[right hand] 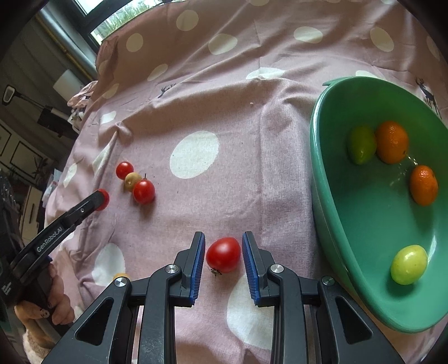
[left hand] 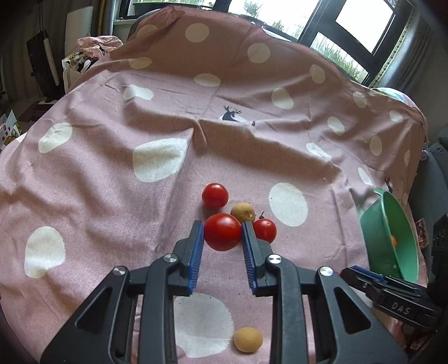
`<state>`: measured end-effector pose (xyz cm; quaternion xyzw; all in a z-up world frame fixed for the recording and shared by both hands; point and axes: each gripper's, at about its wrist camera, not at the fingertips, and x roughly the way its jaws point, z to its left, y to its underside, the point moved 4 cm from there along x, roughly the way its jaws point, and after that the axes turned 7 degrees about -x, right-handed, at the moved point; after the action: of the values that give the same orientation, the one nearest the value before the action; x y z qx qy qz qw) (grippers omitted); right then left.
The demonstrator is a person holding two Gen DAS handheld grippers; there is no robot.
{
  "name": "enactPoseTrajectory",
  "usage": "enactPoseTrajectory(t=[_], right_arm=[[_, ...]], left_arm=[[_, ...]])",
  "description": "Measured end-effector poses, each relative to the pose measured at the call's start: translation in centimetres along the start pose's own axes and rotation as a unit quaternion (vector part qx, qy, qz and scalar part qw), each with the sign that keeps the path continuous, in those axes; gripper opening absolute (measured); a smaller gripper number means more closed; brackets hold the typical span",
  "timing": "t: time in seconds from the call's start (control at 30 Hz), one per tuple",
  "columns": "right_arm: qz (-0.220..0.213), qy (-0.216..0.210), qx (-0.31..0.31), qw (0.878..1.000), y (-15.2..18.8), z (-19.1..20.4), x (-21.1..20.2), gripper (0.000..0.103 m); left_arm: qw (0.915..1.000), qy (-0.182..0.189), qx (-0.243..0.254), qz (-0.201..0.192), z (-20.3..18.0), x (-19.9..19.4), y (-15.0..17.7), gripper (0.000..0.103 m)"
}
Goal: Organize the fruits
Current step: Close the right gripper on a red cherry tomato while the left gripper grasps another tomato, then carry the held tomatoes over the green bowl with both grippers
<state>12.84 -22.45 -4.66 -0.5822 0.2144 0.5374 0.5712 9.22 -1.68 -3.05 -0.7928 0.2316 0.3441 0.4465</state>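
Observation:
My left gripper (left hand: 222, 224) is shut on a large red tomato (left hand: 222, 231), held just above the pink spotted cloth (left hand: 112, 182). Past its fingertips lie two smaller tomatoes (left hand: 214, 195) (left hand: 264, 230) and a brownish round fruit (left hand: 242, 212). A tan round fruit (left hand: 247, 339) lies under the gripper body. In the right wrist view my right gripper (right hand: 223, 238) is shut on another red tomato (right hand: 223, 254), stem end towards me. To its right stands the green bowl (right hand: 316, 156). The bowl holds two oranges (right hand: 392, 142) (right hand: 424, 184) and two green-yellow fruits (right hand: 361, 145) (right hand: 408, 264).
The left gripper (right hand: 98, 196) and the hand holding it (right hand: 56, 305) show at the left of the right wrist view, near the fruit cluster (right hand: 143, 191). The cloth has raised folds (left hand: 201, 131) across its middle. Windows (left hand: 364, 22) and clutter stand behind the covered surface.

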Motion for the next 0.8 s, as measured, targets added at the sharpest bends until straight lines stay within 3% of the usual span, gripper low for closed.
enactPoseTrajectory(t=[0.2, 0.47, 0.57, 0.8], right_arm=[[0.019, -0.02, 0.013, 1.0, 0.2, 0.1, 0.7, 0.03], [0.046, 0.023, -0.022, 0.998, 0.9, 1.2, 2.4, 0.03], [0.038, 0.037, -0.038, 0.998, 0.8, 1.7, 2.4, 0.03], [-0.007, 0.01, -0.018, 1.0, 0.1, 0.9, -0.5, 0.03]], left_arm=[[0.9994, 0.02, 0.014, -0.023, -1.2, -2.5, 0.4, 0.027], [0.9976, 0.04, 0.043, -0.036, -3.2, -4.4, 1.1, 0.027], [0.9965, 0.049, 0.052, -0.042, -4.1, -5.3, 1.4, 0.027], [0.9924, 0.066, 0.084, -0.061, -6.9, -7.4, 1.7, 0.027]])
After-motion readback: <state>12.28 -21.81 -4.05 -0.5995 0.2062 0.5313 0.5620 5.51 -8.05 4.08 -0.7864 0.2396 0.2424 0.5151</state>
